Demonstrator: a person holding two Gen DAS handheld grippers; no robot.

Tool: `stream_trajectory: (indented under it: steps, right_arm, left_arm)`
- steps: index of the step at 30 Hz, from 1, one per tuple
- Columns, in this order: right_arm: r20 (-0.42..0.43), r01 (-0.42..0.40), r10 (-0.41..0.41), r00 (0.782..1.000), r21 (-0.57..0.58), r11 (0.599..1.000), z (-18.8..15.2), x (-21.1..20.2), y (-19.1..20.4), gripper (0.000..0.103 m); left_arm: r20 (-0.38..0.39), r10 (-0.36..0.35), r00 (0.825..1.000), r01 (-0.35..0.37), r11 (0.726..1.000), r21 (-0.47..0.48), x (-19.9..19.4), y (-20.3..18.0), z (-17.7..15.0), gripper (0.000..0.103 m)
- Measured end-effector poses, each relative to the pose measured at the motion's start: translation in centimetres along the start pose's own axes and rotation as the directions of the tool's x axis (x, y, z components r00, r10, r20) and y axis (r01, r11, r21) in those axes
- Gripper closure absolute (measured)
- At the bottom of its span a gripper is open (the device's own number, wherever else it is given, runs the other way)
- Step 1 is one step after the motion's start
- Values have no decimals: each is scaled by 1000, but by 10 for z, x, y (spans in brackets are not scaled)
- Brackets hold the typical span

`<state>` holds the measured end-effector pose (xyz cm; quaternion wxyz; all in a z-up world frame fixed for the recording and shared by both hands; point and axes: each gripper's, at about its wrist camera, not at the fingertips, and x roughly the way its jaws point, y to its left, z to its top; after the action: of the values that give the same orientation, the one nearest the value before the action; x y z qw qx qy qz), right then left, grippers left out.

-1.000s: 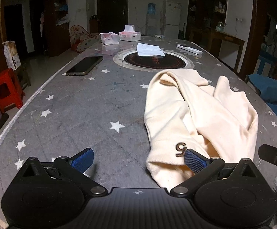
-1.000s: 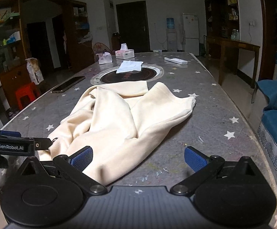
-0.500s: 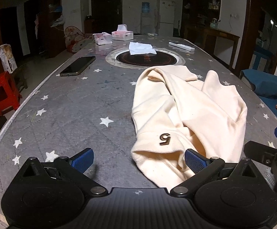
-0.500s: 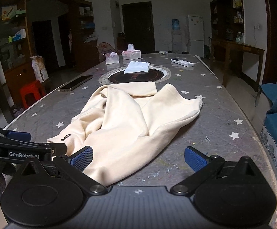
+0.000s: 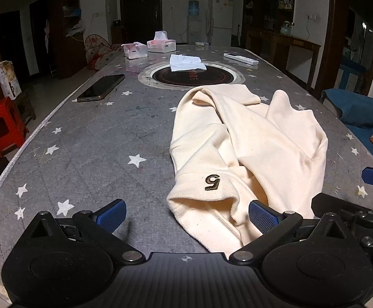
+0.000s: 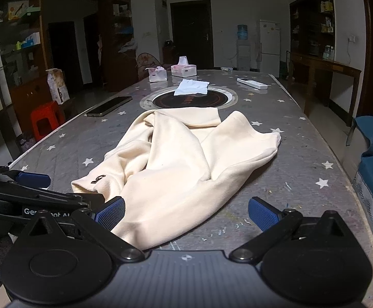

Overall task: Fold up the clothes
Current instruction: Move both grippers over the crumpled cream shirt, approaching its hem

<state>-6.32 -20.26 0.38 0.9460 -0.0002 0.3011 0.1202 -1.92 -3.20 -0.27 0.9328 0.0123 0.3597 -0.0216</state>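
Left wrist is showing my left gripper (image 5: 186,214) and right gripper (image 6: 185,213) gaping empty; crumpled sweatshirt (image 5: 240,143) is risking bunching, sliding off counter's (image 5: 84,138) near edge.

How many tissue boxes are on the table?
2. A small pink-and-white tissue box and a wider pink-and-white tissue box beside it, at the far end of the grey star-patterned table. None seem hidden.

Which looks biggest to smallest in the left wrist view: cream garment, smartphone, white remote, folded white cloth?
1. Cream garment, by far.
2. Smartphone.
3. Folded white cloth and white remote: alike, and both lie farther off, so I won't rank them.
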Motion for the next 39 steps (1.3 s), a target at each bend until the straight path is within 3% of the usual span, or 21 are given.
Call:
stream_trajectory:
  steps: [39]
  right_arm:
    - [-17,-3,3,1000,6,1000,2,5,2,0]
  left_arm:
    - [-20,7,1000,-7,1000,-3,7,1,1,0]
